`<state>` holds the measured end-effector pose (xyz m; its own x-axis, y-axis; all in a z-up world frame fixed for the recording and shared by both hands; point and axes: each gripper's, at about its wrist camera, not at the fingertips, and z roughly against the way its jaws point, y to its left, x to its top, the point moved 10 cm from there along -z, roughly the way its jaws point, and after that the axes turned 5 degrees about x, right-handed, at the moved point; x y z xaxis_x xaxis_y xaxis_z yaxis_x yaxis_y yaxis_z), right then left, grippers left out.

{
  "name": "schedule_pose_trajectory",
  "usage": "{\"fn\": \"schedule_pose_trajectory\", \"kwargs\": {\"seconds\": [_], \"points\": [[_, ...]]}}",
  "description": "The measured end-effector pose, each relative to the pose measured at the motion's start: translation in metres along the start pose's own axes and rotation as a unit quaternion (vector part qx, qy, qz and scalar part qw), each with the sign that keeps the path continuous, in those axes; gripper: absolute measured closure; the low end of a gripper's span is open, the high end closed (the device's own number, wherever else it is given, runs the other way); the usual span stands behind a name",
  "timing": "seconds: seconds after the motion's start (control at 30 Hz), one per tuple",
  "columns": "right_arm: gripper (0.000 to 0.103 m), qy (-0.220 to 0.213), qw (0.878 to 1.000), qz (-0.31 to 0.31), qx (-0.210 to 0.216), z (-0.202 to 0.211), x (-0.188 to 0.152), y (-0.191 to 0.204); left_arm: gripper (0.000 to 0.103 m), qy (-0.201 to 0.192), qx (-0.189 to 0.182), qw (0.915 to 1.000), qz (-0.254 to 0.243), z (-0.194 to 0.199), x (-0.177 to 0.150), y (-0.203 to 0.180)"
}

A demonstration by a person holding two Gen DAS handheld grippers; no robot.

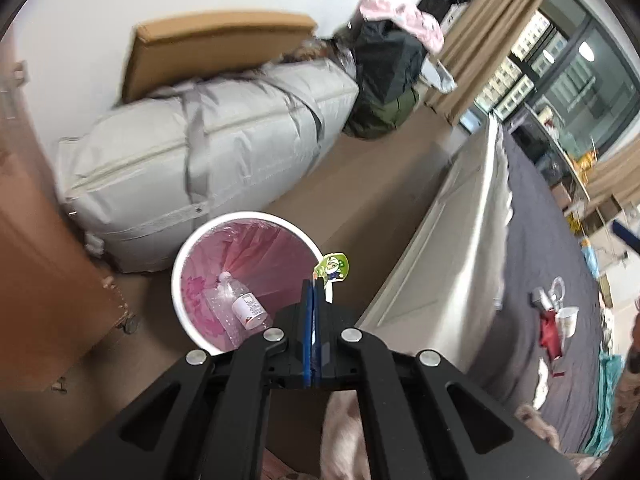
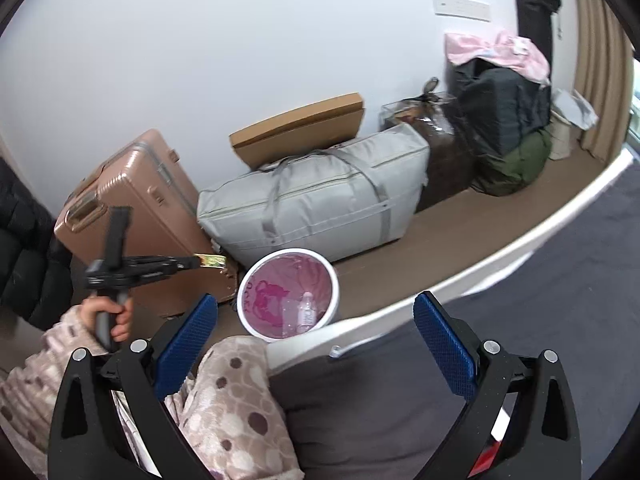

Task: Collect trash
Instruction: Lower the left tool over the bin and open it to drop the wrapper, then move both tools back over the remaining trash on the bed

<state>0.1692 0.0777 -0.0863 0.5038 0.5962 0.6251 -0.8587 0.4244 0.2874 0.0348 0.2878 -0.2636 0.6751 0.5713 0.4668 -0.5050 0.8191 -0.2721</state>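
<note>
Left hand-held gripper (image 1: 314, 280), seen from its own camera: the blue pads are pressed together on a small green-and-white wrapper (image 1: 332, 269), which sticks out past the fingertips just beyond the near-right rim of the white bin (image 1: 188, 252). The wrapper's printed face is turned toward the camera; its lower part is hidden by the fingertips, so its full shape and long axis cannot be told. From the right wrist view the same piece shows only as a gold-coloured flat strip (image 2: 210, 260), pointing level toward the bin from the left, edge-on and too small to read.

The bin stands on the brown floor (image 1: 360, 184), lined with a pink bag. A clear plastic bottle (image 1: 242, 304) with a white label lies tilted inside it, cap toward the bin's middle and base toward the near rim; the base is cut off by the gripper's frame.

Right hand-held gripper (image 2: 316, 344): pads spread wide, nothing between them, above the dark bed cover (image 2: 560, 280) on the near side of the bin.

Behind the bin lies a grey zipped bag (image 2: 312, 196); to its left, a pink suitcase (image 2: 132, 184). A hand (image 2: 116, 314) in a dotted fleece sleeve grips the left gripper's handle. Red and white bits (image 1: 556, 320) on the bed, far right of the bin, are blurred.
</note>
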Motion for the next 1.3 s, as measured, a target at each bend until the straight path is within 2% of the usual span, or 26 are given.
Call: {"fn": "schedule_pose_trajectory", "kwargs": {"seconds": [0.1,0.3,0.37,0.43,0.47,0.5,0.57,0.6,0.73,0.9,1.1,1.3], "points": [[0.007,-0.008,1.0,-0.007,-0.014,0.01,0.0,-0.012,0.103,0.029,0.011,0.9992,-0.026,-0.039,0.001,0.004],[0.007,-0.006,0.999,-0.001,-0.04,0.021,-0.001,-0.022,0.102,0.086,0.032,0.9947,-0.045,-0.106,-0.002,0.025],[0.007,-0.005,0.999,0.004,-0.048,0.022,0.0,-0.022,0.098,0.103,0.025,0.9937,-0.038,-0.119,-0.005,0.029],[0.007,-0.003,0.998,0.012,-0.061,0.024,0.0,-0.025,0.082,0.125,0.032,0.9911,-0.034,-0.132,-0.01,0.038],[0.007,-0.002,0.998,0.014,-0.064,0.025,-0.001,-0.025,0.063,0.13,0.031,0.9904,-0.033,-0.136,-0.012,0.04],[0.007,-0.003,0.997,0.018,-0.069,0.025,0.0,-0.026,0.039,0.136,0.035,0.9897,-0.031,-0.14,-0.013,0.044],[0.007,-0.004,0.997,0.022,-0.073,0.026,-0.001,-0.027,0.022,0.138,0.061,0.9881,-0.03,-0.143,-0.014,0.054],[0.007,-0.003,0.997,0.023,-0.075,0.026,-0.001,-0.027,0.018,0.138,0.071,0.9875,-0.027,-0.143,-0.015,0.059],[0.007,0.0,0.997,0.019,-0.072,0.024,-0.004,-0.027,0.015,0.13,0.08,0.9882,-0.013,-0.134,-0.012,0.07],[0.007,0.004,0.998,0.025,-0.064,0.021,-0.005,-0.021,0.007,0.091,0.121,0.9884,-0.016,-0.104,-0.001,0.075],[0.007,0.001,0.998,0.034,-0.06,0.023,-0.006,-0.012,0.006,0.035,0.11,0.9931,-0.02,-0.049,0.013,0.055],[0.007,-0.006,0.998,0.037,-0.053,0.029,-0.01,-0.003,0.005,-0.002,0.103,0.9939,-0.04,0.006,0.017,0.024]]}}
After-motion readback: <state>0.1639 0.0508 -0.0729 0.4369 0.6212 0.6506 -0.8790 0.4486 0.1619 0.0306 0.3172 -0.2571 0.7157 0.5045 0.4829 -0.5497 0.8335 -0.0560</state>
